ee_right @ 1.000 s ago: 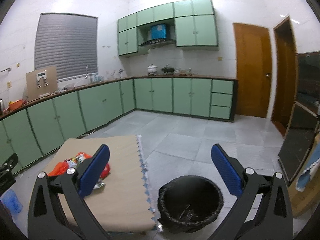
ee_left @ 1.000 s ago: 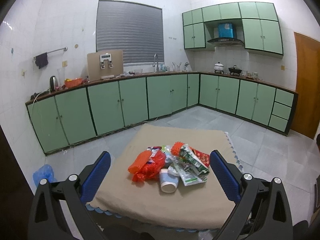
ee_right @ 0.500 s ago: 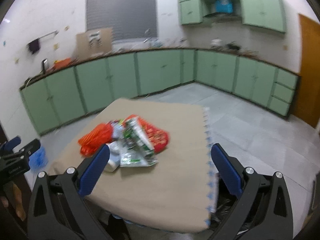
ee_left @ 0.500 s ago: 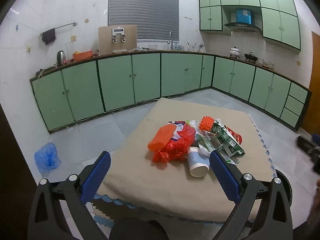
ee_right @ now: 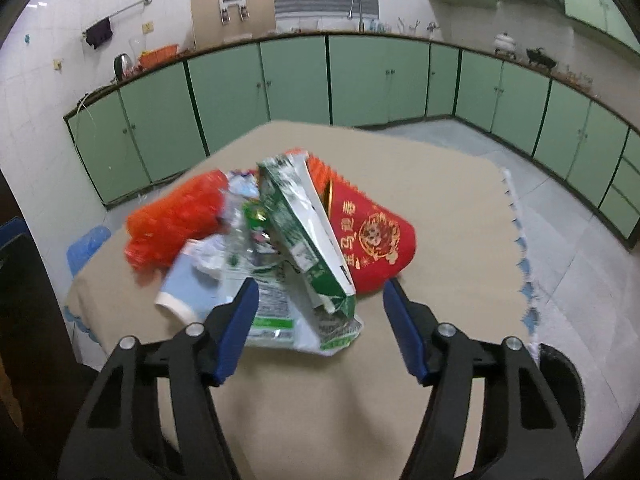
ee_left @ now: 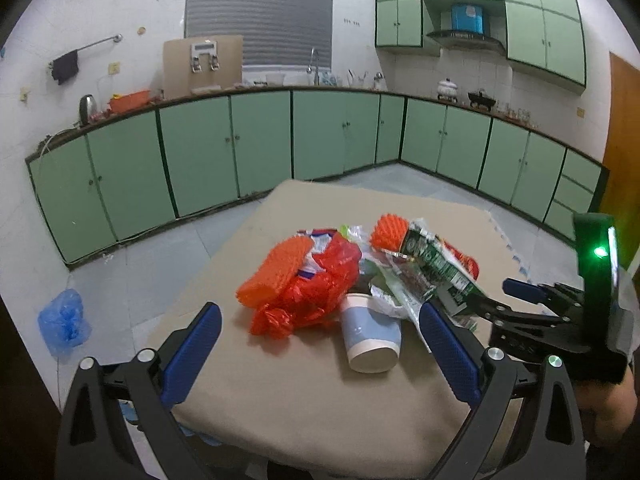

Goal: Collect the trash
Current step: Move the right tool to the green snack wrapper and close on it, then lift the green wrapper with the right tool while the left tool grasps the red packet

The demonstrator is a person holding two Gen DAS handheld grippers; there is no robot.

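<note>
A pile of trash lies on a beige-covered table point(ee_left: 280, 392): an orange foam net point(ee_left: 276, 272), a red plastic bag point(ee_left: 316, 300), a blue and white paper cup point(ee_left: 370, 334) on its side, a green and white carton point(ee_right: 306, 232) and a red pouch with gold print point(ee_right: 372, 240). My left gripper point(ee_left: 320, 348) is open and empty, just short of the cup. My right gripper point(ee_right: 320, 320) is open, its jaws either side of the carton's near end, not touching it. It also shows in the left wrist view point(ee_left: 520, 300), at the pile's right side.
A black-lined trash bin point(ee_right: 560, 384) stands on the floor at the table's right edge. A blue plastic bag point(ee_left: 62, 326) lies on the floor to the left. Green cabinets point(ee_left: 260, 148) line the far walls. A brown door point(ee_left: 624, 140) is at the right.
Both grippers have moved closer to the pile. The right gripper swung left from the bin to the table and now reaches the carton, and it entered the left wrist view.
</note>
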